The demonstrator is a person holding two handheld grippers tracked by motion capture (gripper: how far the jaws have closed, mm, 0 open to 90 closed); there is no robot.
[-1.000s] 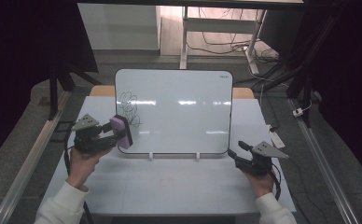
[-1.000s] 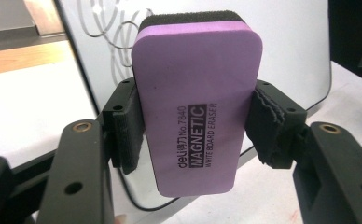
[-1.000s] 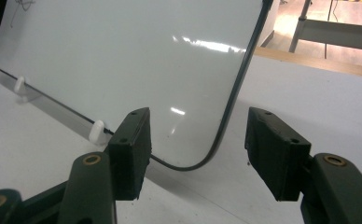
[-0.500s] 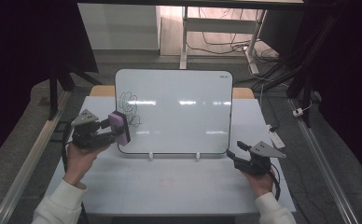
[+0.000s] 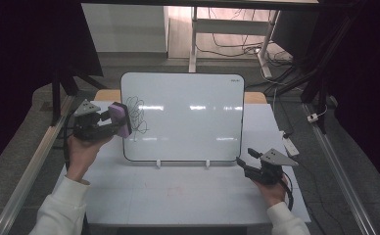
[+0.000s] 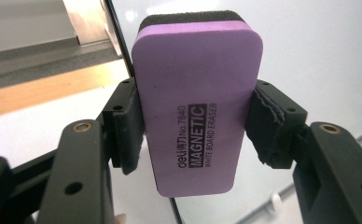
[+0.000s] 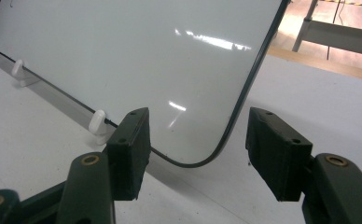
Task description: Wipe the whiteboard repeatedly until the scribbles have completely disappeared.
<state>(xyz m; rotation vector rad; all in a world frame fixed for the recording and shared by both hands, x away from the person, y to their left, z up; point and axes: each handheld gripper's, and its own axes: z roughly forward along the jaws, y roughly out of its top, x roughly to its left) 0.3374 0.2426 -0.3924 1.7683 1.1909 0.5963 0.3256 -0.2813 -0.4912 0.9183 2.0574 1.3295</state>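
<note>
A whiteboard (image 5: pixel 188 117) stands tilted on two small white feet on the white table (image 5: pixel 178 191). A black scribble (image 5: pixel 137 117) marks its left side. My left gripper (image 5: pixel 115 120) is shut on a purple whiteboard eraser (image 5: pixel 120 119) at the board's left edge, just beside the scribble. In the left gripper view the eraser (image 6: pixel 197 102) sits upright between the pads, its label reading MAGNETIC. My right gripper (image 5: pixel 241 162) stands open near the board's lower right corner (image 7: pixel 202 161), which lies beyond the gap between its jaws.
White clip feet (image 7: pixel 97 122) hold the board's bottom edge. A wooden strip (image 5: pixel 254 97) runs behind the board. Metal rails (image 5: pixel 340 171) flank the table, and cables (image 5: pixel 296 142) lie on the floor at the right.
My left gripper has risen and moved right with the eraser, closer to the scribble. The right gripper has stayed put.
</note>
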